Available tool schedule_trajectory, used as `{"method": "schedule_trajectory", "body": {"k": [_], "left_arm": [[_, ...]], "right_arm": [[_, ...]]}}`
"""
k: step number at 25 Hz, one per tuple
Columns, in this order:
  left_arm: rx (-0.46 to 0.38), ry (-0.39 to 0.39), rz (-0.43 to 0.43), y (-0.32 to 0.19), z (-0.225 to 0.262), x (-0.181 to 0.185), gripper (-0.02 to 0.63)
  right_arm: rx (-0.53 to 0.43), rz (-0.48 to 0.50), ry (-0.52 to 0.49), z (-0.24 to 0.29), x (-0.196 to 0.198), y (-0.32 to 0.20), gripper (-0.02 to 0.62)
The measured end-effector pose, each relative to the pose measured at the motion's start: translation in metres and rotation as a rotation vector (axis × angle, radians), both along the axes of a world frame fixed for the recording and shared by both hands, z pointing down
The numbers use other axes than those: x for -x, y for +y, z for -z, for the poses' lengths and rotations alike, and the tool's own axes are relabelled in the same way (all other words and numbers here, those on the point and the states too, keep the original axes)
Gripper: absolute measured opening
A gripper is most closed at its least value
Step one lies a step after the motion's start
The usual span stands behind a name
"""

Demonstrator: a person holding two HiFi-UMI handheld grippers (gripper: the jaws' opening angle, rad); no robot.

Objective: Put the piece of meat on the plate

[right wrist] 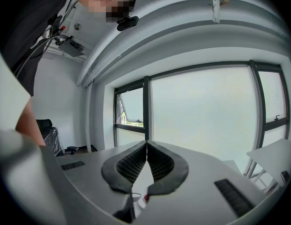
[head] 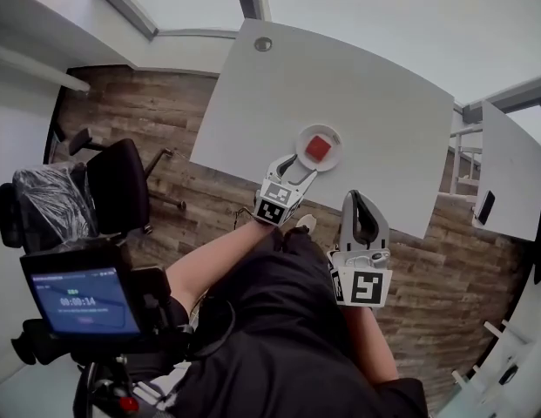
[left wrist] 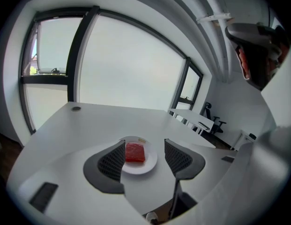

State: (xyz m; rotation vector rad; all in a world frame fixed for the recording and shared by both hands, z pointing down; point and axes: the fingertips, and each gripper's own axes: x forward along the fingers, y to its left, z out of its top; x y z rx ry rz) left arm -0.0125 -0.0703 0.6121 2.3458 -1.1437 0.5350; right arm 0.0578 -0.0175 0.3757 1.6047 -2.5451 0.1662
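One red, seemingly square meat (left wrist: 135, 152) on plate (left wrist: 148, 167); left tongs (left wrist: 144, 144) wide, right tongs (right wrist: 146, 145) closed.

meat: red square piece of meat (head: 318, 149) lying on round white plate (head: 337, 138)
plate: on white table (head: 340, 85), near its front edge
left gripper (head: 300, 167): jaws apart, just beside plate

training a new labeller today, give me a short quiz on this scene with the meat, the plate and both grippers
1. True or false: the piece of meat lies on the plate.
2. The left gripper has its jaws: A) apart, with nothing gripped; B) shut on the meat; C) shut on the plate's rim.
3. Fill in: the gripper whose jaws are together and empty is the ____ one.

Key: 1 true; 2 A; 3 right, meaning the right gripper, held back from the plate.
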Motion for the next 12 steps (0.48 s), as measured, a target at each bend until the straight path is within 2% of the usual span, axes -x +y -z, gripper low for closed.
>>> {"method": "schedule_trajectory", "body": {"k": [6,9,12], "left_arm": [[-0.101,0.023,0.005,0.013,0.049,-0.002,0.262],[-0.179,0.044,0.019,0.040,0.099,0.008,0.262],[-0.252,0.034,0.064,0.051,0.137,0.019,0.262]], "right_arm": [[-0.002,-0.008,-0.002,-0.003,-0.007,-0.002,0.008],[-0.022,-0.005,0.004,0.014,0.000,0.020,0.008],[-0.044,-0.004,0.003,0.025,0.002,0.027,0.008]]}}
